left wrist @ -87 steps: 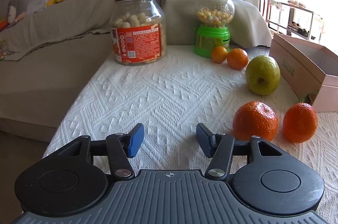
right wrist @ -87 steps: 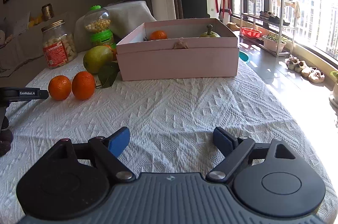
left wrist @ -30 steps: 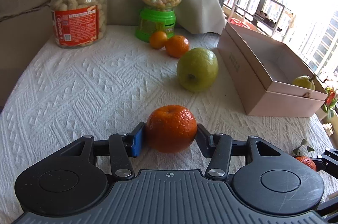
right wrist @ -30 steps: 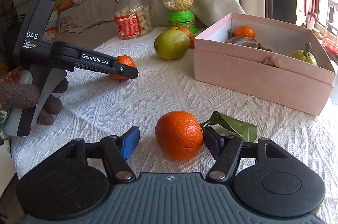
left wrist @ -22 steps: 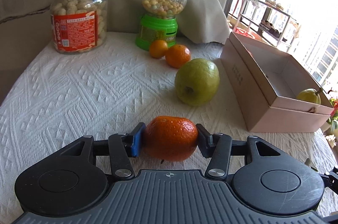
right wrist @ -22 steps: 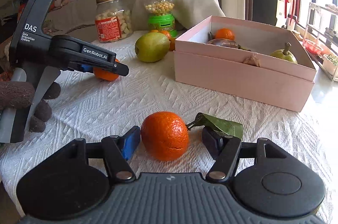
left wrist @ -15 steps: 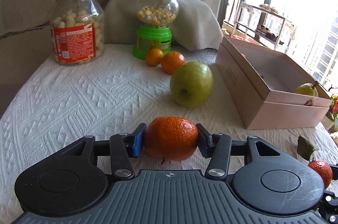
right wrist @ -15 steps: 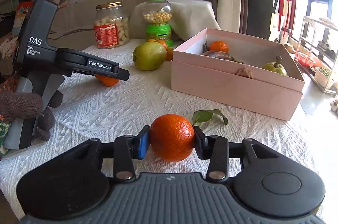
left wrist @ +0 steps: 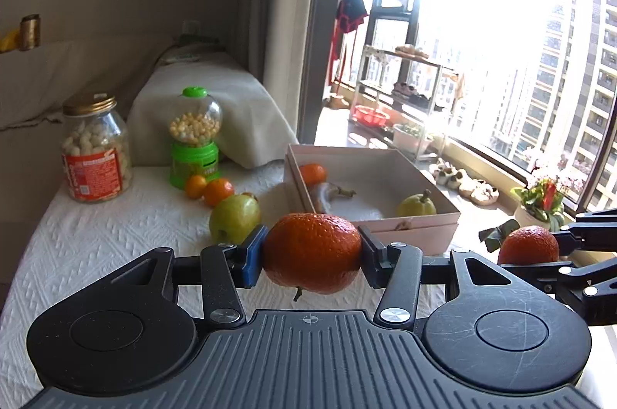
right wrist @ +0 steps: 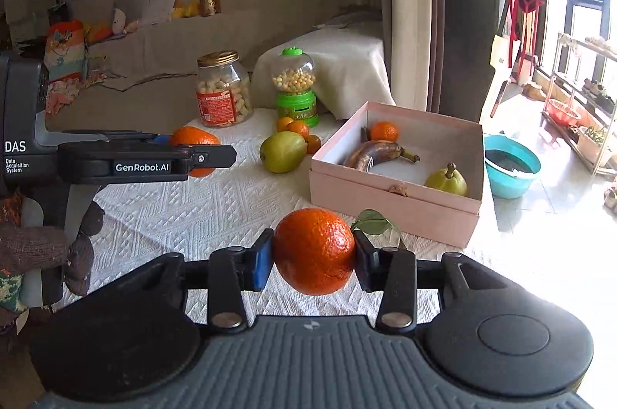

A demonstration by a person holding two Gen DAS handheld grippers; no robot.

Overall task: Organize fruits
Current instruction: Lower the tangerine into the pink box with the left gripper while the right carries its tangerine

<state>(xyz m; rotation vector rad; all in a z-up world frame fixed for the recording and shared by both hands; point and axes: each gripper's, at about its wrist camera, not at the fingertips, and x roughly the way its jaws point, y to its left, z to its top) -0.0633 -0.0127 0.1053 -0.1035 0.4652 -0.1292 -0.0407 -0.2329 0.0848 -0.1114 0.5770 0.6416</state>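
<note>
My left gripper [left wrist: 311, 250] is shut on an orange [left wrist: 312, 252] and holds it in the air above the table. My right gripper [right wrist: 313, 252] is shut on a second orange [right wrist: 314, 250] with a green leaf [right wrist: 372, 220], also lifted. Each held orange shows in the other view, the right one in the left wrist view [left wrist: 527, 245] and the left one in the right wrist view [right wrist: 193, 137]. The pink box [right wrist: 389, 196] holds a small orange [right wrist: 383, 131], a dark banana [right wrist: 376, 153] and a pear [right wrist: 447, 181]. A green apple [right wrist: 282, 152] and small oranges [right wrist: 297, 129] lie left of the box.
A snack jar [right wrist: 223, 94] and a green candy dispenser [right wrist: 295, 88] stand at the back of the white tablecloth [right wrist: 185, 212]. A blue basin [right wrist: 511, 164] sits on the floor beyond the box. The table edge drops off to the right.
Both grippers have risen with their oranges, so the table and box now sit lower and farther in both views.
</note>
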